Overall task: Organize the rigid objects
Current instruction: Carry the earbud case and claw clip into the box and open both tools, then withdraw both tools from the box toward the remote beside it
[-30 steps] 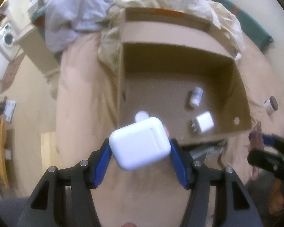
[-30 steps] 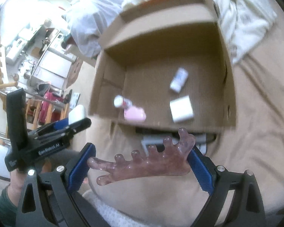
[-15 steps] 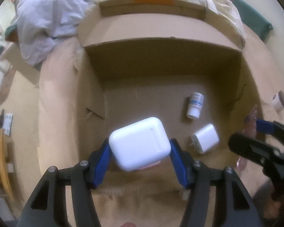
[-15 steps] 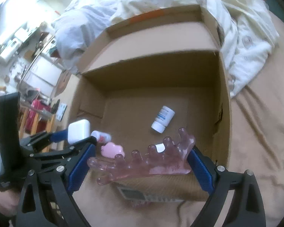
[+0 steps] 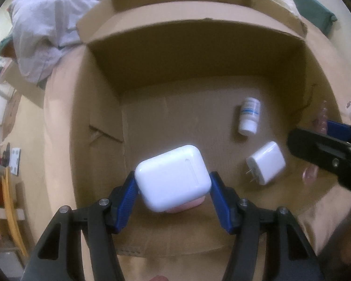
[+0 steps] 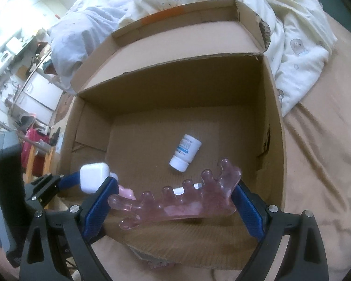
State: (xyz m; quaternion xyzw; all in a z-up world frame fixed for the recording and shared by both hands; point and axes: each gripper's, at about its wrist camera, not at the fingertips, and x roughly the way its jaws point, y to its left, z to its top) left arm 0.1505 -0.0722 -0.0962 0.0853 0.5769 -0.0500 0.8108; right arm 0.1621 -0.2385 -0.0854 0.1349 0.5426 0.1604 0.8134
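Left hand-held gripper (image 5: pixel 173 188) clamps a white rounded plastic case (image 5: pixel 173 178) directly above the brown cardboard box (image 5: pixel 199 86) floor's near-left corner, right hand-held gripper (image 6: pixel 173 201) pinching a pink translucent knobbed comb (image 6: pixel 175 201) crosswise

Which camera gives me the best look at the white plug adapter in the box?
The left wrist view: the white plug adapter lies unobstructed on the cardboard box floor, prongs visible. In the right wrist view only a white sliver shows behind the pink comb-shaped massager held by the right gripper.
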